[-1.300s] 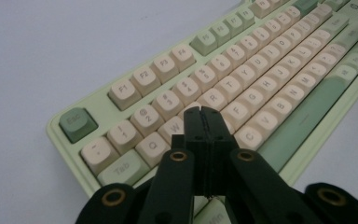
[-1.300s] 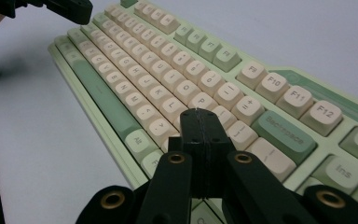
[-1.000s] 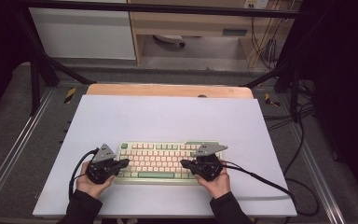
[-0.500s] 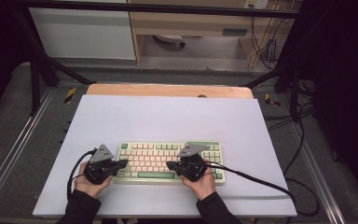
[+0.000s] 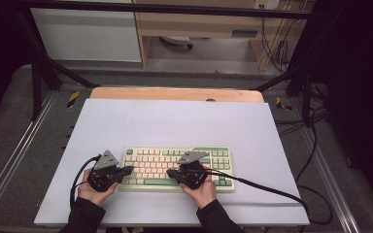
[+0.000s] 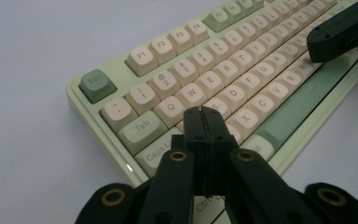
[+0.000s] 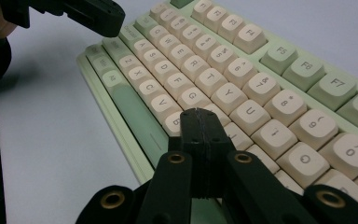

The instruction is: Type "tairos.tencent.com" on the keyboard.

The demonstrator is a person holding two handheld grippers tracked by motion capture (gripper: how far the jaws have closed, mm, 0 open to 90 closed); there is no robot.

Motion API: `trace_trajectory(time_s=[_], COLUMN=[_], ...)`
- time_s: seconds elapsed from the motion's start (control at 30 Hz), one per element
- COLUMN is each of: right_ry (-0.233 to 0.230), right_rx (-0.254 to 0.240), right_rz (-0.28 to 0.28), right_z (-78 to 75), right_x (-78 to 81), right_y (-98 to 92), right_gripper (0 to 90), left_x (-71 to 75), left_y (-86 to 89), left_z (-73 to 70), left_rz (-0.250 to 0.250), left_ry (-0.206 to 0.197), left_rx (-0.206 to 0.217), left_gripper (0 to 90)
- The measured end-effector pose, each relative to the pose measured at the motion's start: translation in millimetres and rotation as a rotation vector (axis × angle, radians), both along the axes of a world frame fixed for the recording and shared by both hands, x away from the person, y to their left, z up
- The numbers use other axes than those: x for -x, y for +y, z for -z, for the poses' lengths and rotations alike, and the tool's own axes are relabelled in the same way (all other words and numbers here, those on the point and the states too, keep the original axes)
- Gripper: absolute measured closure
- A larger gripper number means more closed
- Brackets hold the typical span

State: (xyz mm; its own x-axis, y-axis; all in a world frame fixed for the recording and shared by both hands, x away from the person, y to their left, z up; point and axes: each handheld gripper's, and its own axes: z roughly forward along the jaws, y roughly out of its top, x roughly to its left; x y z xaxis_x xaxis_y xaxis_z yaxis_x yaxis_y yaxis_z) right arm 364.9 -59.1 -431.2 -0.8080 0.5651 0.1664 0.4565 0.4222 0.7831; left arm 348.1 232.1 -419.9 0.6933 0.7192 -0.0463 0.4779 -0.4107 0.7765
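Note:
A pale green keyboard [image 5: 177, 167] with cream keys lies on the white table sheet [image 5: 175, 121] near its front edge. My left gripper [image 5: 130, 170] is shut and empty, its tip over the keyboard's left end; in the left gripper view the closed tip [image 6: 204, 114] hovers over the A and S keys of the keyboard [image 6: 223, 74]. My right gripper [image 5: 170, 173] is shut with nothing held, pointing left over the middle of the bottom rows. In the right gripper view its tip [image 7: 196, 114] sits above the keys near H and B on the keyboard [image 7: 242, 79], with the left gripper's jaws [image 7: 93, 16] at the top left.
A wooden board [image 5: 175, 93] borders the sheet's far edge. Metal frame rails [image 5: 14, 155] run along both sides of the table. Black cables [image 5: 272, 187] trail from the right gripper across the sheet and off the right side, and a cable loops by the left hand.
My right hand has slid left along the keyboard, from its right end to its middle. The left hand has stayed put.

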Motion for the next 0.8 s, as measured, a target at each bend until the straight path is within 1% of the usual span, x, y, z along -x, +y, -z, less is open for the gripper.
trace_trajectory(time_s=[0.2,0.33,0.37,0.4,0.5,0.53,0.67,0.8], right_ry=[0.006,0.001,0.008,0.0,0.003,-0.001,-0.011,-0.023], right_rx=[0.006,0.009,0.015,0.014,0.011,0.014,-0.004,-0.004], right_rz=[-0.003,-0.009,-0.008,-0.013,-0.014,-0.015,-0.012,0.0], right_z=[3.9,5.2,6.1,7.2,6.8,6.2,0.0,-6.1], right_x=[-0.1,-0.1,0.2,0.0,0.4,0.6,1.6,1.1], right_y=[1.8,2.3,2.8,2.8,2.9,2.5,0.0,-3.5], right_gripper=[90.0,90.0,90.0,90.0,90.0,90.0,90.0,90.0], left_x=[0.0,-0.1,0.0,0.0,-0.1,0.1,0.3,0.5], left_y=[-0.1,0.2,0.3,0.3,0.3,0.3,0.6,0.7], left_z=[0.0,0.0,-0.1,-0.1,-0.1,-0.1,-0.8,-1.2], left_rz=[0.0,-0.002,-0.001,-0.002,-0.001,-0.001,-0.001,-0.001], left_ry=[-0.001,-0.001,-0.001,-0.002,-0.001,-0.001,-0.004,-0.005], left_rx=[0.0,0.0,0.0,0.0,0.0,0.001,0.002,0.004], left_gripper=[90.0,90.0,90.0,90.0,90.0,90.0,90.0,90.0])
